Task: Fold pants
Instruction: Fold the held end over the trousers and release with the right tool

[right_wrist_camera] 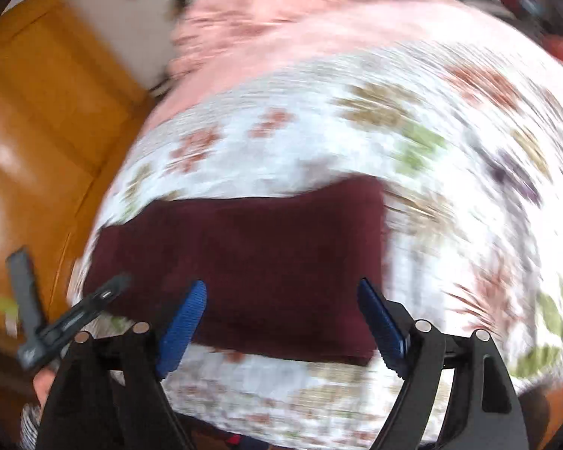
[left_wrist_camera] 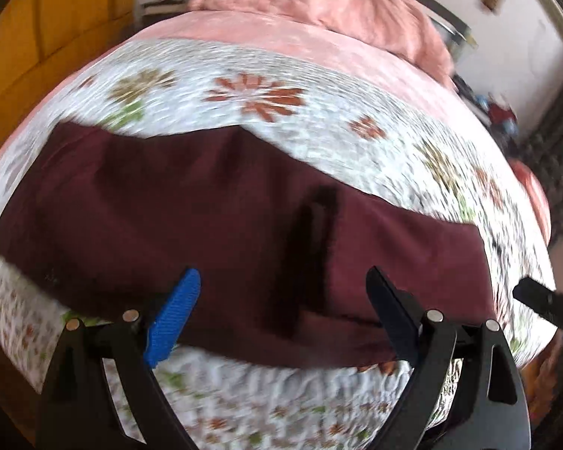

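Note:
The dark maroon pants [left_wrist_camera: 206, 202] lie folded in a flat band across a white floral quilt [left_wrist_camera: 266, 75] on the bed. In the left wrist view my left gripper [left_wrist_camera: 283, 273] hovers over the near edge of the pants, jaws wide open with nothing between them. In the right wrist view the pants [right_wrist_camera: 251, 247] show as a compact rectangle. My right gripper [right_wrist_camera: 281, 284] stands open just above their near edge, its pads clear of the cloth. One of the left gripper's fingers [right_wrist_camera: 90, 305] shows at the left. Both views are blurred.
A crumpled pink blanket [left_wrist_camera: 337, 3] is heaped at the far side of the bed. Orange wooden furniture [right_wrist_camera: 37, 112] stands to the left and a white wall [left_wrist_camera: 514, 37] to the right. The bed's near edge lies under the grippers.

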### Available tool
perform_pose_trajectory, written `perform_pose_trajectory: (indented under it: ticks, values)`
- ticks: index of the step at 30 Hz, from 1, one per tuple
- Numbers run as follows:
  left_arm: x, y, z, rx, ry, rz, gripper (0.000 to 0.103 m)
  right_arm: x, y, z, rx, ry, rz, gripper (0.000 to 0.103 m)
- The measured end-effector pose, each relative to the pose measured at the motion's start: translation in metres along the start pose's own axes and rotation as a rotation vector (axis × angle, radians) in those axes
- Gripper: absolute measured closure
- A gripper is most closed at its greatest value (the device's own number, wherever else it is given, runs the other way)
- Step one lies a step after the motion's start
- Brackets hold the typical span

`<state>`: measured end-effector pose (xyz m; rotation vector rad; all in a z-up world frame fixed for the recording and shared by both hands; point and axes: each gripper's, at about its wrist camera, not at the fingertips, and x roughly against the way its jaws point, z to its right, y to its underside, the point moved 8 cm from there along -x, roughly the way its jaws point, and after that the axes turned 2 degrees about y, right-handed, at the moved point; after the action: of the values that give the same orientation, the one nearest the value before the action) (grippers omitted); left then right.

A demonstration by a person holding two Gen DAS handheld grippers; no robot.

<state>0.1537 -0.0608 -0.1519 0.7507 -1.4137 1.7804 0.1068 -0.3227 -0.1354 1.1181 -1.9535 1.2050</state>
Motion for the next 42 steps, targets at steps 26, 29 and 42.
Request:
perform_pose_trajectory:
  ticks: [26,29,42]
  values:
    - [-0.071,0.048,0.029,-0.074,-0.097,-0.140,0.007,-0.053,0.039,0.048,0.050,0.015,-0.205,0.078]
    - [-0.070,0.046,0.029,-0.065,-0.085,-0.145,0.007,-0.048,0.033,0.053,0.001,-0.015,-0.190,0.065]
    - [-0.059,0.030,0.052,-0.163,-0.120,-0.096,0.009,-0.014,0.017,-0.009,0.146,0.049,-0.050,0.063]
